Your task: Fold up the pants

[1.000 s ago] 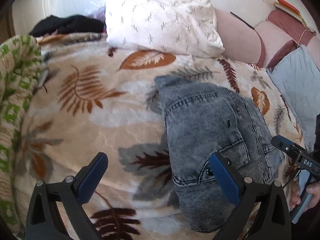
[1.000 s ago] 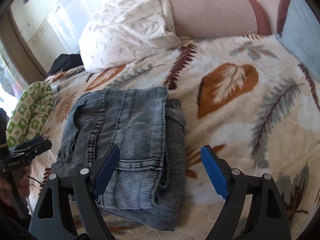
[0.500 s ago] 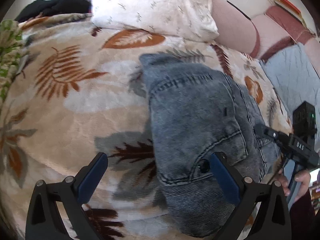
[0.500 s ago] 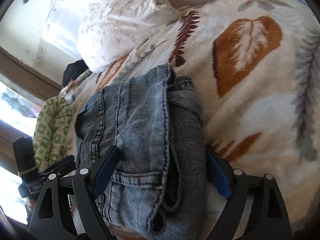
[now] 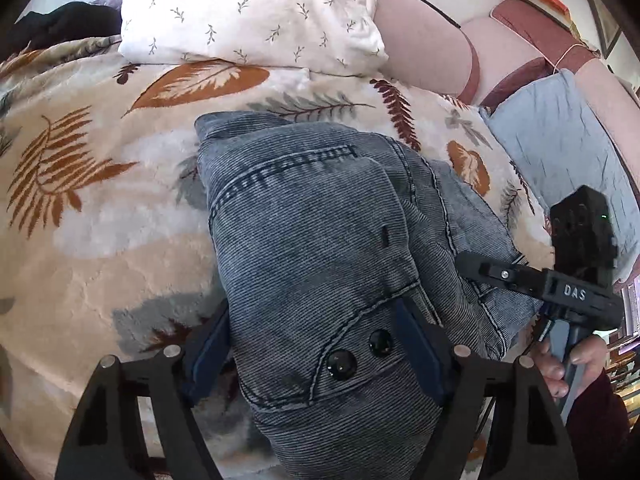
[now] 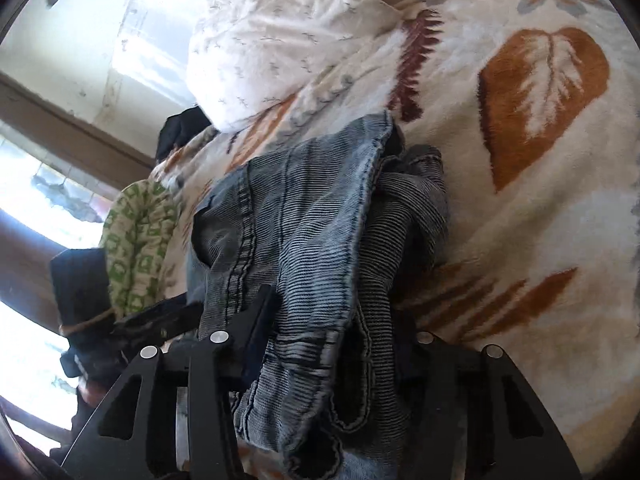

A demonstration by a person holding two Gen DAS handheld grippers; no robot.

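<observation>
The folded grey-blue denim pants [image 5: 316, 240] lie as a thick bundle on the leaf-patterned blanket [image 5: 100, 216]. My left gripper [image 5: 316, 344] has its blue pads pressed on both sides of the bundle's near end, by the two black buttons. My right gripper [image 6: 332, 340] clamps the other end of the pants [image 6: 320, 240], fabric bunched between its jaws. The right gripper also shows in the left wrist view [image 5: 520, 276], against the pants' right edge, held by a hand.
A white patterned pillow [image 5: 252, 12] lies at the bed's head. A pink headboard [image 5: 424, 36] and a grey-blue pillow [image 5: 560, 140] are at the right. A green-patterned cloth [image 6: 136, 248] and dark clothing [image 6: 180, 128] lie at the left by the window.
Both grippers moved in onto the pants and closed from wide open onto the two ends of the folded bundle. The fabric has bunched up.
</observation>
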